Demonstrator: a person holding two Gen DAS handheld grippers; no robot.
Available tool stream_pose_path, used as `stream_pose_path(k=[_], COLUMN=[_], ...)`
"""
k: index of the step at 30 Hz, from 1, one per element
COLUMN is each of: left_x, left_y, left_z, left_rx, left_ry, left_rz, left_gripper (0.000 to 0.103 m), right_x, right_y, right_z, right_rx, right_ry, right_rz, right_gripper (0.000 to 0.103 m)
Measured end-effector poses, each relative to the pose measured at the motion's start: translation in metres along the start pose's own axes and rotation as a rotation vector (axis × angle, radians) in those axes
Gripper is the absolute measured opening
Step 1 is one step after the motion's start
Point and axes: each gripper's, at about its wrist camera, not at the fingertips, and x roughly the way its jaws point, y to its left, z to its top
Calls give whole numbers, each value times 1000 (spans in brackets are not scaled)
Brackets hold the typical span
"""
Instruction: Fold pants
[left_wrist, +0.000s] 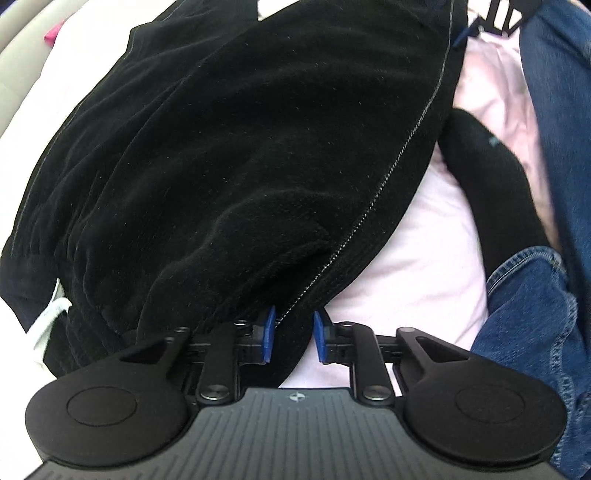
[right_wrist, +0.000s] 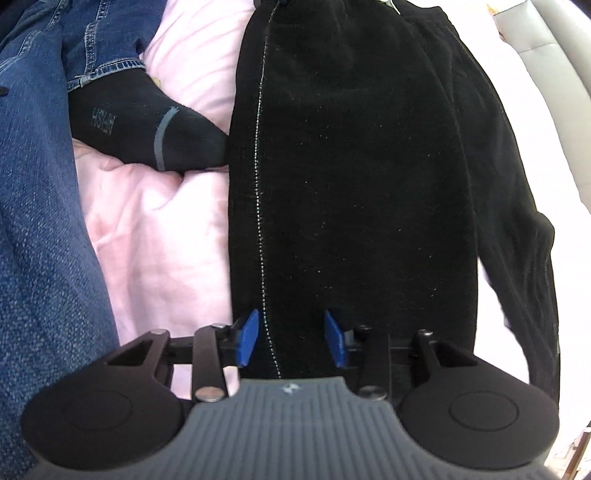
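Black velour pants (left_wrist: 240, 147) with a pale stitched side seam lie lengthwise on a pink bedsheet (left_wrist: 417, 266). My left gripper (left_wrist: 295, 334) points down at the near edge of the waist end. A fold of the black fabric with the seam fills the narrow gap between its blue pads (left_wrist: 270, 334). In the right wrist view the pants (right_wrist: 351, 166) run flat away from me. My right gripper (right_wrist: 292, 338) straddles the seam at the near left edge. Its blue pads (right_wrist: 248, 336) stand apart over flat fabric.
A person's leg in blue jeans (right_wrist: 37, 221) and a black sock (right_wrist: 147, 133) rest on the pink bedsheet (right_wrist: 159, 240) beside the pants; the sock's toe touches the pants' edge. A white drawstring (left_wrist: 51, 314) shows at the waistband. Grey upholstery (right_wrist: 546, 37) borders the bed.
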Motion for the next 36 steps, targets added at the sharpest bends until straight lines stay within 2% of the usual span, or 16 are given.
stream_pose_path(k=[1,2,4,5,6,13,17,18,20,22,25,28,30,31,32,36], left_x=[-2,-4,-8,-12,-14,-25,-30,-30,-36,-46,-62,-72,-74,-74,-70,-67], left_y=[2,5,14,16,17,19,20,20,28,39,56,64,63,62,57,59], left_z=[0,-1,-1,-2,-3,-9,-9,-9,-6,-4,0,3,3,3,2,-6], left_rx=[-8,-15,-42,-46,-46,-30,-53,-62,-95,-130,-185,-201,-191,-185,-180,-198], left_ry=[-7,-13,-29,-39,-43,-63,-72,-78,-96,-123,-168,-192,-192,-188,-186,-194], left_rz=[-7,-12,-30,-32,-36,-44,-49,-49,-53,-59,-69,-74,-69,-67,-62,-81], left_gripper=[19,5,5,4,4,4,4,4,4,4,4,4,4,4,4,4], right_x=[2,4,6,6,6,-15,-29,-31,-29,-27,-16,2,10,13,15,14], right_y=[-1,-1,-1,-1,1,-2,-19,-18,-17,-16,0,15,20,18,14,3], right_z=[0,0,-1,-1,-2,-8,-4,-2,9,17,33,46,46,45,42,14], right_rx=[9,21,33,29,15,52,91,86,94,103,59,-21,-60,-61,-50,-2], right_ry=[0,3,-2,-9,-16,-74,-66,-71,-85,-120,-122,-65,-25,-12,4,79], right_rz=[7,18,25,15,-30,-122,-90,-89,-59,-22,45,19,-38,-64,-92,-169], right_gripper=[32,27,22,1,0,0,0,5,38,47,47,47,34,18,12,12])
